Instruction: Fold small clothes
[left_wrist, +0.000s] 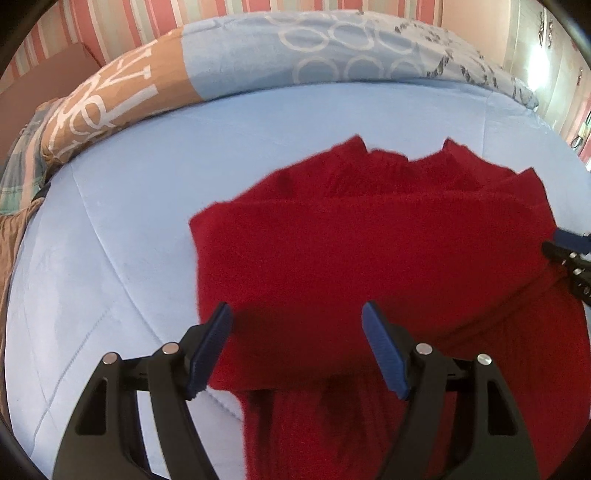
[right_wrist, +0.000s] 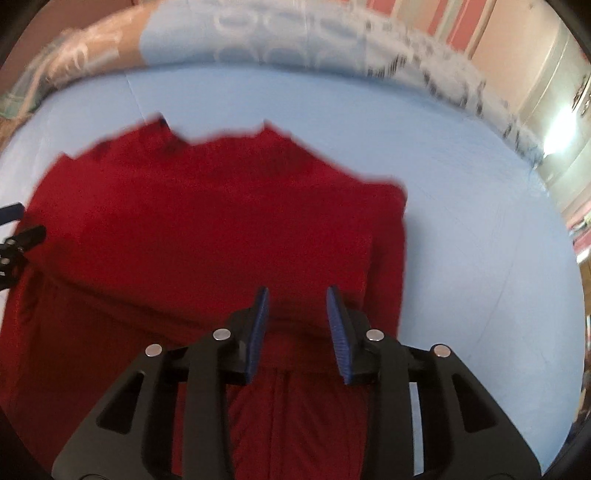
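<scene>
**Red garment part-folded on the bed, both jaws free of it**

Red knitted garment (left_wrist: 369, 251) spread on the pale blue bed (left_wrist: 122, 229), nearer the front edge than the far one, with one flap already laid across the body so a straight folded edge runs along its left side. Jagged neckline end pointing toward the far edge; ribbed lower part trailing toward the near edge. Probably flattened this way so the next fold can be taken from the near end.

Left hand-held gripper (left_wrist: 295, 347) poised over the garment's near left corner, jaws standing wide with nothing between the pads, seemingly lined up to take that corner. Right hand-held gripper (right_wrist: 297, 332) over the near right part of the cloth, jaws parted a little and clear of the fabric, no cloth pinched between them; right-wrist view blurred, so contact beneath cannot be told.

Patterned blue and brown bedding (left_wrist: 229, 59) heaped along the far edge, well apart from the garment. Striped wall (left_wrist: 122, 22) behind. Nothing lying on the cloth or between either gripper and it; only the thick doubled layer likely to resist a clean pinch.
</scene>
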